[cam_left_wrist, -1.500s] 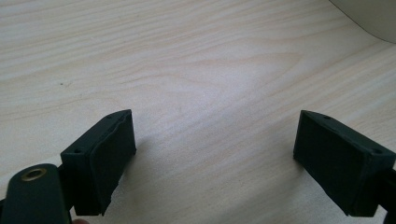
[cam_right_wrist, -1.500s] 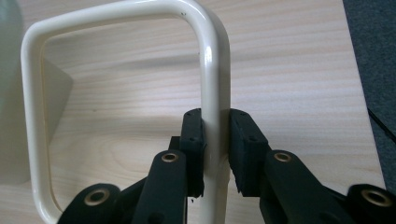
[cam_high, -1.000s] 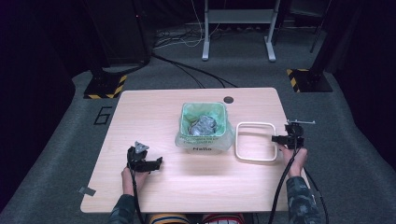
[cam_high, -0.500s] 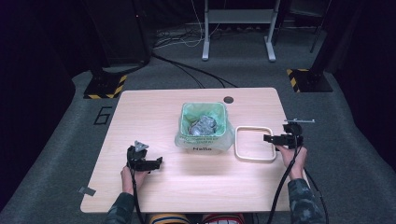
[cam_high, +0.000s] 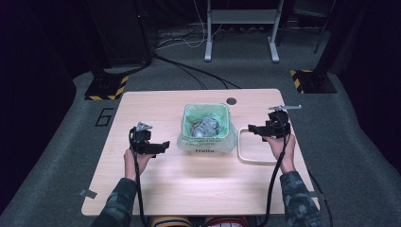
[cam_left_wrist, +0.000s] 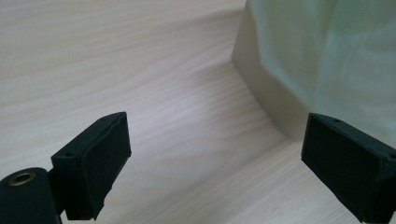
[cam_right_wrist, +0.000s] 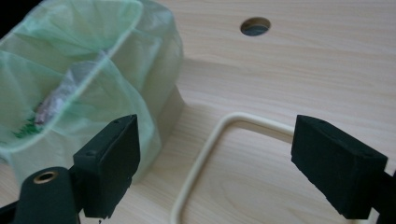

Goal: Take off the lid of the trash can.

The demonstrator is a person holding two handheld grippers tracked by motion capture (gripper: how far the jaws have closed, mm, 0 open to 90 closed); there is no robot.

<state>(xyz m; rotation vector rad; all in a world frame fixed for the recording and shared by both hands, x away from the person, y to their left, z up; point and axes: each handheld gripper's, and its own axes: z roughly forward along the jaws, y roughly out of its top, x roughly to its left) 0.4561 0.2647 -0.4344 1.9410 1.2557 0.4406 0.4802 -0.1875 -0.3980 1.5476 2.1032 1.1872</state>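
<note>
I have the left gripper (cam_high: 161,145) spread wide over bare counter (cam_high: 156,109), holding nothing, its jaws pointing at the small bin (cam_high: 206,128) just beside it. My right gripper (cam_high: 255,128) is just as wide apart and empty, hovering over the near-left corner of the cream rectangular ring (cam_high: 257,162) that lies flat on the counter. The bin, lined with a green bag (cam_right_wrist: 84,79) and holding crumpled waste (cam_high: 206,126), stands mid-counter, with the ring touching its right side.
</note>
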